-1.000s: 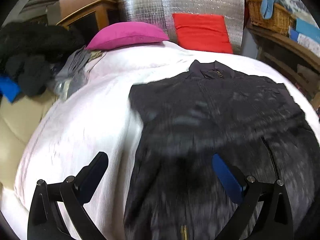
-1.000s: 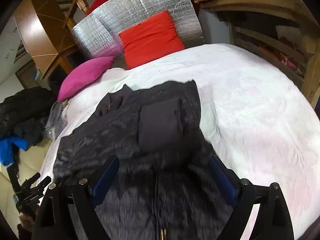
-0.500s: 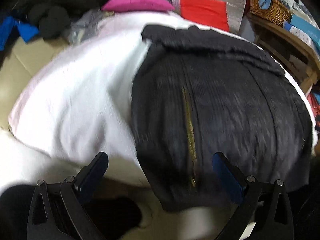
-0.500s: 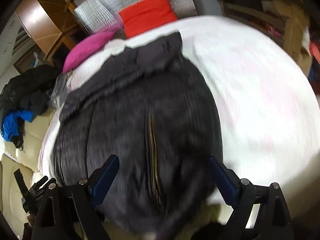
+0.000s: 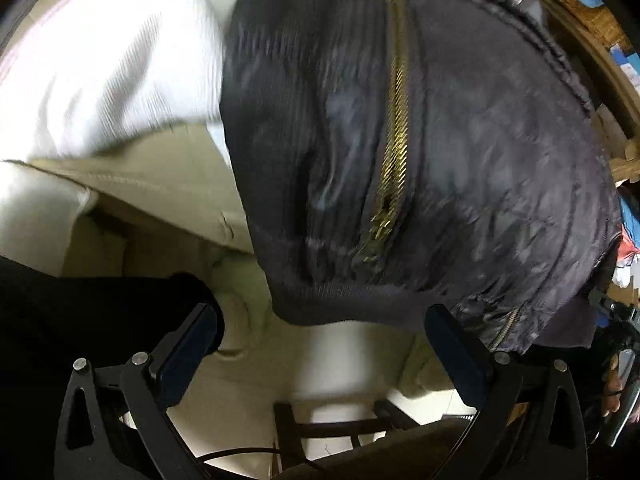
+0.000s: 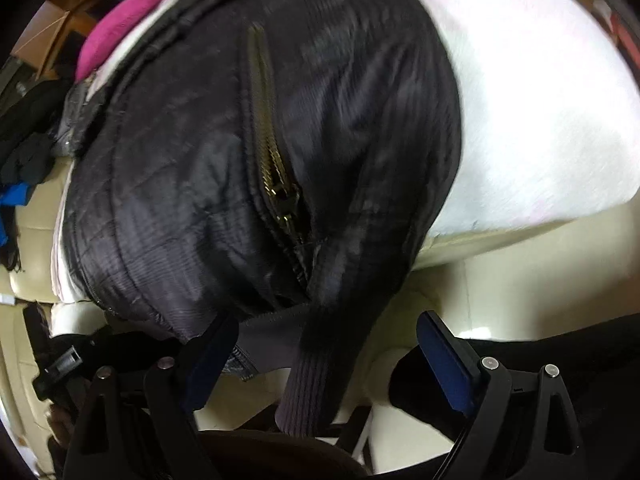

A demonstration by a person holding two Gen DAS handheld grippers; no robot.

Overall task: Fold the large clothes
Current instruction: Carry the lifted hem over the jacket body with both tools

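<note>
Your left tool (image 5: 324, 346) is a matte black frame: two arms with triangular cut-outs, each studded with a pair of round silver screws. Its fingers (image 5: 454, 354) carry flat dark-blue pads on their inner faces. Your right tool (image 6: 326, 354) is built the same, and the blue of its pads (image 6: 444, 364) shows brighter. Behind the right tool's outer arm, you wear black clothing (image 6: 580, 356).

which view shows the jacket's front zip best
The left wrist view. There the gold zip runs brightly lit down the black jacket, nearly to its hem. In the right wrist view the same zip looks dark and blurred, and only a few teeth catch the light.
</note>
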